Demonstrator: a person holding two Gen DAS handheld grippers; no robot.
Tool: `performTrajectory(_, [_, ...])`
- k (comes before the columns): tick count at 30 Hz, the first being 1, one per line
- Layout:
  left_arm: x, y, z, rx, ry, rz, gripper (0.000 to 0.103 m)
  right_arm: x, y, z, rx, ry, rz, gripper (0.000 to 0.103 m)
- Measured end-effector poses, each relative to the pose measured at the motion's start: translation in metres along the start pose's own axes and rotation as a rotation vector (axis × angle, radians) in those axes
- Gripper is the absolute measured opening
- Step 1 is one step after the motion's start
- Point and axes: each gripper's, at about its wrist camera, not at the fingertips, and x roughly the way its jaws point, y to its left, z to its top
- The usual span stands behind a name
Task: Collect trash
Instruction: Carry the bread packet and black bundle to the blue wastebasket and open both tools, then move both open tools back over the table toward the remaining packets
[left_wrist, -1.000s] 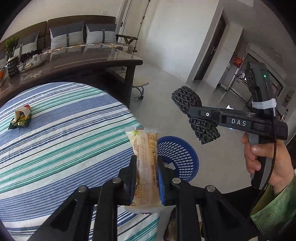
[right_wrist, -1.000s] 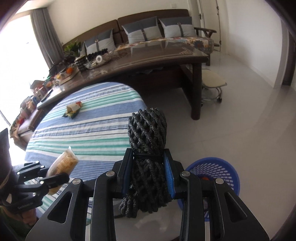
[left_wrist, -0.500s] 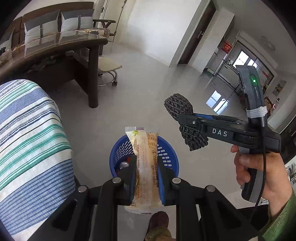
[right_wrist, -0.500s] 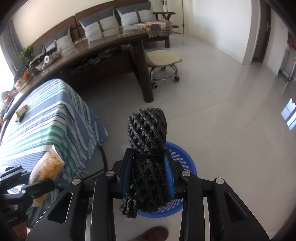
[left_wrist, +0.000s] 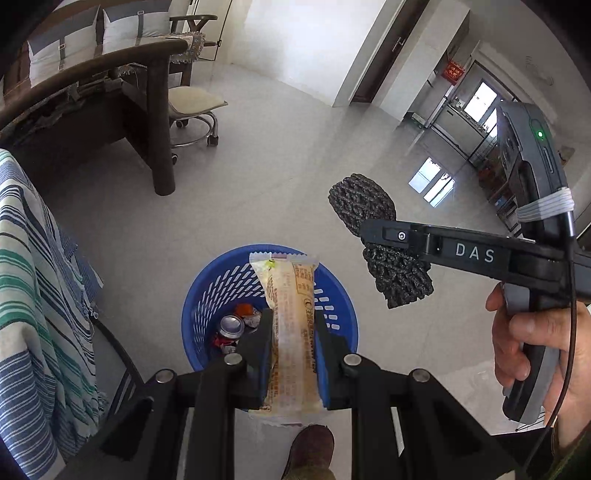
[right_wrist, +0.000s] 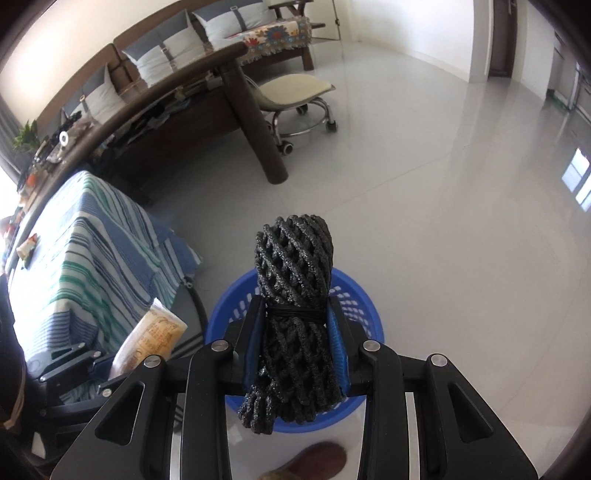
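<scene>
Blue laundry-style basket (left_wrist: 207, 295) below both grippers, can (left_wrist: 232, 325) already inside. Left gripper (left_wrist: 291, 354) clamped on snack wrapper (left_wrist: 291, 314), right gripper (right_wrist: 295, 343) on black foam net (right_wrist: 293, 295); both undropped. Wrapper (right_wrist: 27, 249) left on desk (right_wrist: 92, 251).

Left gripper (left_wrist: 291, 347) clamped tight, pointing downward, right gripper (right_wrist: 295, 343) likewise clamped, right hand (left_wrist: 535, 347) wrapping its handle

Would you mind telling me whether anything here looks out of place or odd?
Nothing stands out. One snack wrapper lies on the striped tablecloth; the yellowish food packet and black foam netting are held above the blue plastic basket.
</scene>
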Motion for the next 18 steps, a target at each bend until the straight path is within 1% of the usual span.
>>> performTrajectory(3, [0.013,-0.003,0.002,0.012,0.011,-0.006,0.021,0.003,-0.003,0.0,0.017,0.004,0.018,0.035])
performTrajectory(4, [0.018,-0.003,0.003,0.016,0.011,-0.016,0.023,0.004,-0.003,0.0,0.018,0.007,0.018,0.037])
performTrajectory(5, [0.024,-0.003,0.002,0.019,0.015,-0.02,0.039,0.006,-0.004,0.0,0.019,0.01,0.012,0.038])
performTrajectory(6, [0.031,-0.001,0.001,0.018,0.021,-0.007,0.063,0.007,-0.004,0.0,0.021,0.013,0.007,0.041])
performTrajectory(7, [0.035,0.0,0.0,0.015,0.019,0.011,0.068,0.009,-0.005,0.001,0.026,0.015,0.009,0.052])
performTrajectory(8, [0.038,0.0,-0.001,0.018,0.015,0.018,0.068,0.009,-0.007,0.001,0.034,0.016,0.007,0.057])
performTrajectory(9, [0.04,0.0,-0.002,0.02,0.021,0.022,0.068,0.009,-0.007,0.001,0.043,0.012,0.007,0.059])
performTrajectory(10, [0.039,0.0,-0.003,0.019,0.024,0.028,0.068,0.008,-0.008,0.001,0.051,0.008,0.011,0.059])
performTrajectory(12, [0.03,0.0,-0.005,0.015,0.004,0.03,0.068,0.002,-0.01,0.003,0.059,-0.012,0.008,0.06])
performTrajectory(14, [0.015,-0.002,-0.006,0.017,-0.021,0.032,0.068,-0.005,-0.007,0.005,0.049,-0.04,-0.012,0.065])
performTrajectory(17, [-0.017,-0.006,-0.008,0.027,-0.067,0.053,0.068,-0.016,0.004,0.008,0.012,-0.079,-0.058,0.079])
performTrajectory(18, [-0.03,-0.008,-0.009,0.028,-0.081,0.063,0.068,-0.019,0.009,0.01,-0.004,-0.09,-0.082,0.088])
